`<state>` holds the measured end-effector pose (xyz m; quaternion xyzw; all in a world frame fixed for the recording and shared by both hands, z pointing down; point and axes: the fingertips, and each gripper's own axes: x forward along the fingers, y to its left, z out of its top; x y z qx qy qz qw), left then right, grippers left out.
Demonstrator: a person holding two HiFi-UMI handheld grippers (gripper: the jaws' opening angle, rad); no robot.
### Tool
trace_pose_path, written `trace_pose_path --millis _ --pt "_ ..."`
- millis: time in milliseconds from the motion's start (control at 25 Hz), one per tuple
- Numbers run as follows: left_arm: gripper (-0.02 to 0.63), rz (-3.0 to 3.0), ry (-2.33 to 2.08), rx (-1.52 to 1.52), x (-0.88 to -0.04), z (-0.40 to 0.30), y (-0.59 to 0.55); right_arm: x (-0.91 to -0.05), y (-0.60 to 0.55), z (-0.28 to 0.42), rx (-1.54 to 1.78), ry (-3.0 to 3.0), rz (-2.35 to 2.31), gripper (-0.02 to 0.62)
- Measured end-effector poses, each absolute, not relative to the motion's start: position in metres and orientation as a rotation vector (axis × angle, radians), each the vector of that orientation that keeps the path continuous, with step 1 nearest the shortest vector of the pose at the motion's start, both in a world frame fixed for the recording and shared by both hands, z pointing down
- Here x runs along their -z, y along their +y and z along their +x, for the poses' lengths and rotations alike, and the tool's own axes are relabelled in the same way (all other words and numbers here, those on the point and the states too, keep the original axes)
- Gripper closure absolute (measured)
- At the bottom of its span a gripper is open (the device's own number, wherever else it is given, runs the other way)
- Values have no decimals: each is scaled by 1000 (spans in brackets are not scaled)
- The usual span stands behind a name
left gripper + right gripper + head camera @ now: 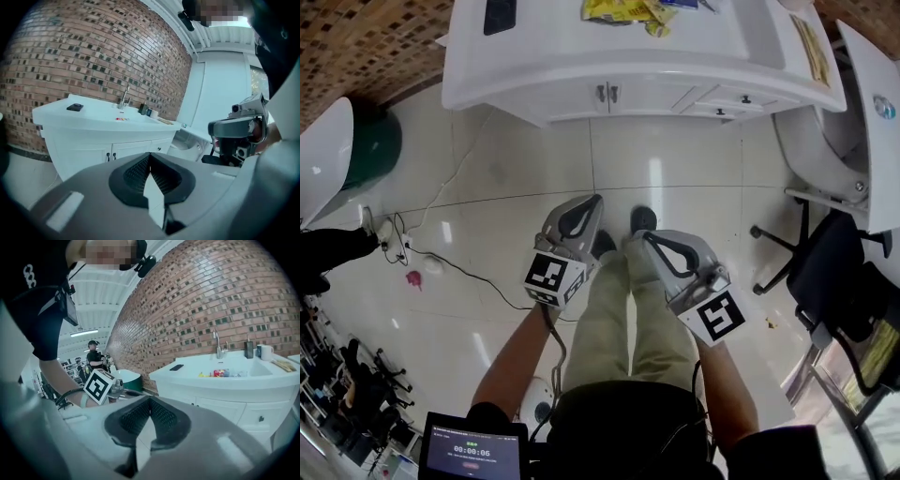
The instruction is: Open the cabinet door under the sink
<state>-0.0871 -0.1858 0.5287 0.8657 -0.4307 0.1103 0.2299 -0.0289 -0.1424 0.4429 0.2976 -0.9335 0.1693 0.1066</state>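
Status at inspection: no work begun on the hardware; I stand well apart from the unit on the glossy tiled floor (pixel 675 178), both tools held low in front of my legs. Left gripper (pixel 592 204): jaws closed pad to pad, nothing between them; the left gripper view shows the ribbed pads meeting at the tip. Right gripper (pixel 649 242): same cond., jaws together, empty. Target: the cabinet door (pixel 642 101) sits in the white front of the vanity, below the counter (pixel 553 56) and faucet (pixel 125 96); it is one of a pair, closed, flush w/ the frame; two small dark handles (pixel 602 94) stand upright side by side at the meeting edges; drawers (pixel 722 103) w/ knobs lie further right. Which leaf lies exactly under the basin I cannot tell for certain; the right-hand one looks likelier. Handling, est.: a rigid painted panel on side hinges, light to swing, no flex; the gloss finish looks slippery, so the flat face gives no purchase; the handle is the only sound grip pt, and it is slim, so the pads must close across it squarely or they may skid off. Req. for next move: approach, open one set of jaws, close on the handle, then pull along the door's arc, not straight back; a catch may resist at first.
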Motion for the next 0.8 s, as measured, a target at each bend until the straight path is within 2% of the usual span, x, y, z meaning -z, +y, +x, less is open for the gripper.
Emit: trace_pose_path --millis 80,160,800 --pt "583 2360 -1215 -336 -553 -88 -204 -459 -154 -24 -511 -2746 884 603" --pt "544 2335 -1233 -348 -573 -90 -224 -471 -165 -22 -513 -2747 894 603" --pt "514 2144 -1371 -549 -732 -107 -370 -518 -220 7 -567 -2695 999 604"
